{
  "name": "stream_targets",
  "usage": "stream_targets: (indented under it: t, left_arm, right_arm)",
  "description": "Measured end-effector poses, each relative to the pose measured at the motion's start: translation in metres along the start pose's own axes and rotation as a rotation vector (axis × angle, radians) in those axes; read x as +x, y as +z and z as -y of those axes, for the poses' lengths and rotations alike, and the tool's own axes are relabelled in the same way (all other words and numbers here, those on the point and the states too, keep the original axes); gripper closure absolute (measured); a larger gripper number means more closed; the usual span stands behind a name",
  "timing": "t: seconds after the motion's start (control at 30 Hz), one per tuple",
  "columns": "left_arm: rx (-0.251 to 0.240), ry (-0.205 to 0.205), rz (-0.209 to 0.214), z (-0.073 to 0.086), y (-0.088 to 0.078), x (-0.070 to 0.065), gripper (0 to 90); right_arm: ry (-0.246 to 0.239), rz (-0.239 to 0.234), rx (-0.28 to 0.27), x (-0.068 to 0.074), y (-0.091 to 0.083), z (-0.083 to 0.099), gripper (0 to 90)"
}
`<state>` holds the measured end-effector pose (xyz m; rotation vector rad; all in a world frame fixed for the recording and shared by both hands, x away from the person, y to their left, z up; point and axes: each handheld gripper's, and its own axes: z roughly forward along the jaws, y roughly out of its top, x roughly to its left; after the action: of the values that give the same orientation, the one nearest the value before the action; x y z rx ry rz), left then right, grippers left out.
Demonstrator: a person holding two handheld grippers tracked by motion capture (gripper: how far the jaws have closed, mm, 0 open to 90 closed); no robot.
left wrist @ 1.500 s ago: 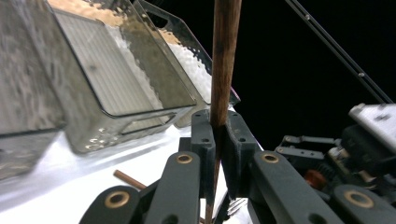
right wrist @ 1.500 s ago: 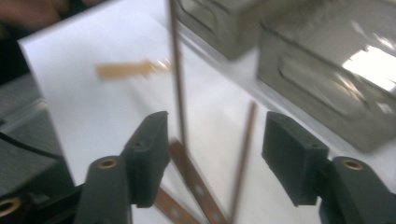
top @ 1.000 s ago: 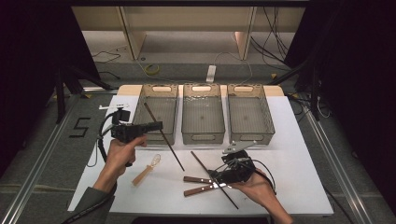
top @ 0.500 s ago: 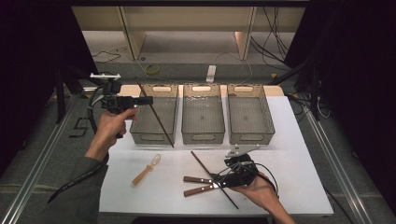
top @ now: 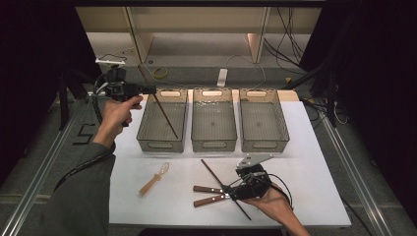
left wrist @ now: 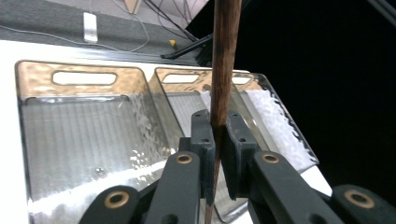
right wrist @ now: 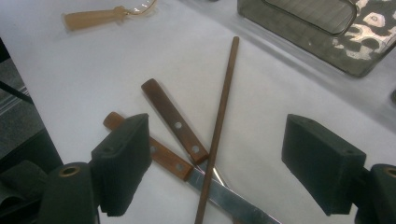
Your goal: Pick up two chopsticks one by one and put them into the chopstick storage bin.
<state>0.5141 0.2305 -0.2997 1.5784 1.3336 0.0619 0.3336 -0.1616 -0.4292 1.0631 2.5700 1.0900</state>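
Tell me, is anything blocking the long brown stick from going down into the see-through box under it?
Nothing visible is. The left gripper is shut on the long dark brown wooden stick, which slants down over the leftmost clear plastic bin. That bin is open-topped and looks empty where the stick's lower end points.

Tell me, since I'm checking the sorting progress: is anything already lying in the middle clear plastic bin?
No, the middle clear plastic bin shows a bare floor in the high view, with no utensil lying in it.
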Motion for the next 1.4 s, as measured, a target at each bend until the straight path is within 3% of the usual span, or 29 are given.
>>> stream_targets:
  t: [0.17, 0.57, 1.3, 1.4]
  left_arm:
    - [0.005, -0.001, -0.04, -0.004, 0.008, 0.005, 83.6]
    - [0.043, -0.036, -0.06, 0.003, 0.033, 0.014, 83.4]
    - [0.117, -0.018, -0.139, 0.016, 0.064, 0.016, 82.4]
    - [0.134, -0.005, -0.163, 0.019, 0.069, 0.018, 75.2]
  right_arm:
    - [0.0, -0.002, -0.001, 0.0, 0.0, 0.0, 23.9]
    - [-0.002, -0.005, 0.005, 0.001, 0.0, 0.0, 23.8]
    - [-0.004, -0.004, -0.002, 0.001, -0.001, 0.0, 23.9]
    - [-0.006, -0.002, 0.003, 0.002, -0.001, 0.0, 24.0]
